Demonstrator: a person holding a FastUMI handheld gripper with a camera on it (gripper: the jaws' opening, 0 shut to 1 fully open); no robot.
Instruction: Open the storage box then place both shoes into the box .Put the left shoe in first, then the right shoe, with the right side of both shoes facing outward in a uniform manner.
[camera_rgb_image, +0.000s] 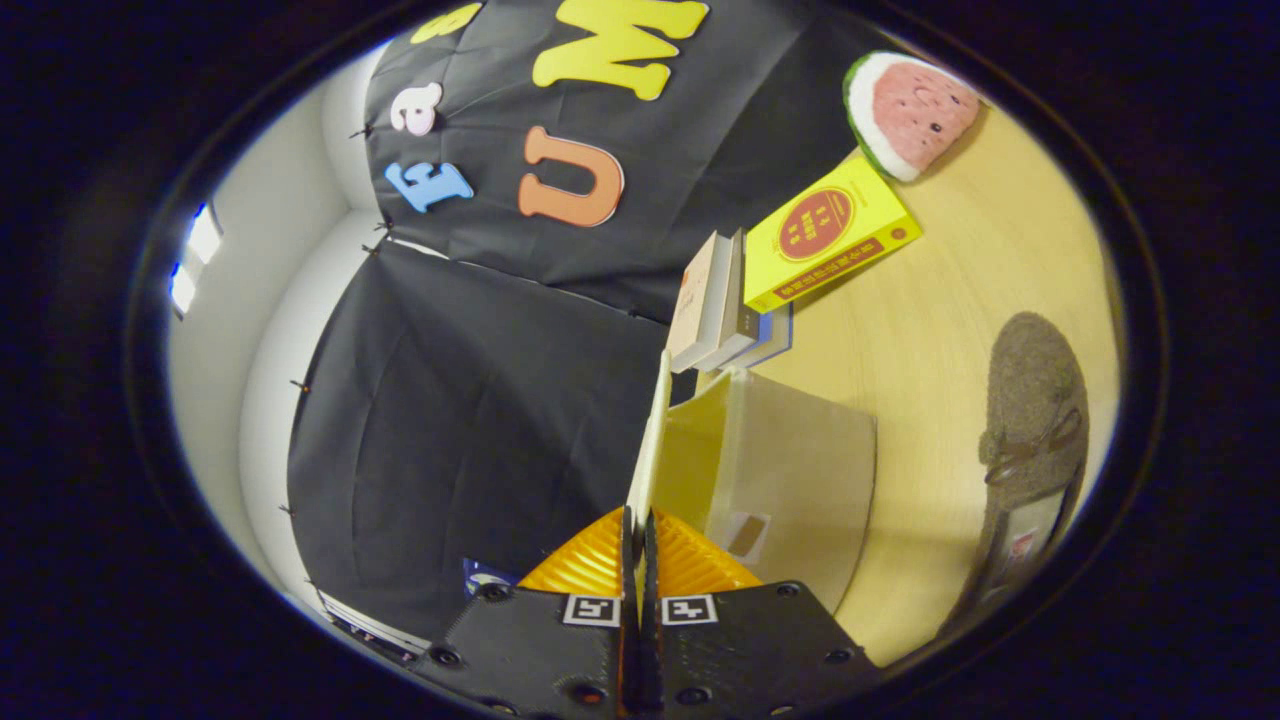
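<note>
**Lid pinched and swung up; box nearly open**

The gripper (637, 545) was seen closed on the thin edge of the lid (650, 440), both fingers pressed against it from either side, with almost no gap left between them. The view was rolled strongly to one side, so the counter (960, 330) appeared to rise beside the storage box (790, 480) rather than lie beneath it. The lid was raised well clear of the box mouth and stood edge-on just ahead of the fingers, while the pale interior wall of the box was exposed beside it. One grey shoe (1030, 440) was seen lying on the counter beyond the box, well apart from it; whether it was the left or the right shoe could not be told. Some books (735, 300) leaned close behind the box, with a yellow book (830, 240) and a watermelon toy (905, 110) farther off.

The opening step was judged to be nearly done. It would be done well if the lid were carried along its hinge arc rather than pulled straight, so that the light box was not dragged or tipped. The lid should be brought to a position where it rests open unaided before the grip is released, and kept clear of the leaning books.
</note>
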